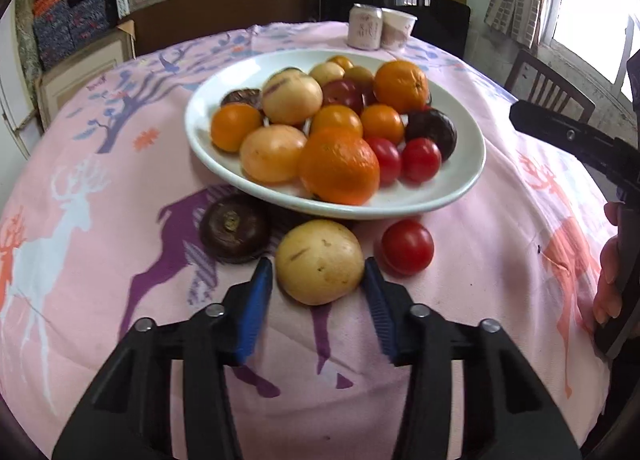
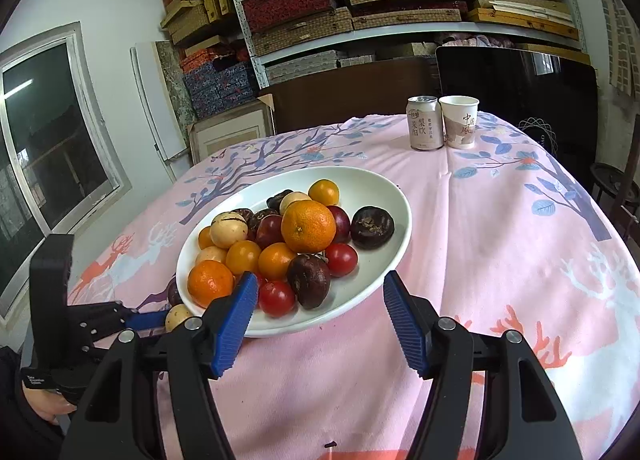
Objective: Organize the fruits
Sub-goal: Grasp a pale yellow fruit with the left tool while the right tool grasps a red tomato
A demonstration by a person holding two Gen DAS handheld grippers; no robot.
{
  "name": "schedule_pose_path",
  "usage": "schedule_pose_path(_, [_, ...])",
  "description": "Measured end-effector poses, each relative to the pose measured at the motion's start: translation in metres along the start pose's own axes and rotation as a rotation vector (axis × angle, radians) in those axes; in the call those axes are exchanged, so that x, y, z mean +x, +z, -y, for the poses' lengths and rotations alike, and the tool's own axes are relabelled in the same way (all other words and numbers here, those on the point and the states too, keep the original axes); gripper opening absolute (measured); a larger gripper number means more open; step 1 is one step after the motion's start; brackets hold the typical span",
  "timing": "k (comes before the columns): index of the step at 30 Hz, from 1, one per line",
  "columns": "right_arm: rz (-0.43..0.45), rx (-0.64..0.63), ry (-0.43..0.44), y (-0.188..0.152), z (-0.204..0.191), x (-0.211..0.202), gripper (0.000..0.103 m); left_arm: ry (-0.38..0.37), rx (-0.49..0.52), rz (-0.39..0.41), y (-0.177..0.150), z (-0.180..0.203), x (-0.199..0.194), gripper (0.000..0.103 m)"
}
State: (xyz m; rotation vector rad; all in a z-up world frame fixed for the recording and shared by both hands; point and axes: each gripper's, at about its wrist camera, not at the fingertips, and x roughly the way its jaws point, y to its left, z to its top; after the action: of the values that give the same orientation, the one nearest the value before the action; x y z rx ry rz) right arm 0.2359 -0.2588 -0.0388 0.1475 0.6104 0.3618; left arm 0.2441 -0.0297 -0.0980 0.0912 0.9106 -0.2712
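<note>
A white plate point(image 1: 468, 176) point(image 2: 384, 196) holds several oranges, tomatoes, pale yellow fruits and dark brown fruits. On the cloth in front of it lie a pale yellow fruit point(image 1: 319, 262) point(image 2: 177, 317), a dark brown fruit point(image 1: 235, 227) and a red tomato point(image 1: 407, 247). My left gripper point(image 1: 318, 274) is open with its blue fingers on either side of the pale yellow fruit, close to touching it. My right gripper point(image 2: 320, 296) is open and empty, just in front of the plate's near rim.
A drink can point(image 2: 425, 123) point(image 1: 365, 27) and a paper cup point(image 2: 459, 121) point(image 1: 398, 29) stand at the far edge of the pink-clothed table point(image 2: 500, 240). Shelves with boxes stand behind. A wooden chair point(image 1: 548, 84) is at the right.
</note>
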Motion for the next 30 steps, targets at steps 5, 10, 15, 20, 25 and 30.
schedule_pose_path(5, [-0.016, -0.010, 0.004, -0.002, -0.003, 0.003, 0.066, -0.020, -0.031, 0.008, 0.004, -0.003, 0.004, 0.046])
schedule_pose_path(10, [-0.027, -0.031, 0.006, -0.003, -0.009, 0.005, 0.066, -0.038, -0.049, 0.019, 0.006, -0.005, 0.004, 0.046])
schedule_pose_path(15, [-0.035, -0.047, -0.006, -0.006, -0.012, 0.007, 0.066, -0.048, -0.021, 0.039, -0.001, -0.002, -0.009, 0.043])
schedule_pose_path(20, [-0.044, -0.041, -0.013, -0.008, -0.011, 0.008, 0.066, -0.099, -0.105, 0.038, -0.013, -0.025, -0.026, 0.043])
schedule_pose_path(25, [-0.054, -0.044, -0.004, -0.008, -0.010, 0.011, 0.066, -0.099, -0.123, 0.056, -0.024, -0.035, -0.042, 0.043])
schedule_pose_path(30, [-0.112, -0.057, 0.101, -0.013, -0.023, 0.013, 0.066, -0.066, -0.189, 0.102, -0.030, -0.055, -0.055, 0.043])
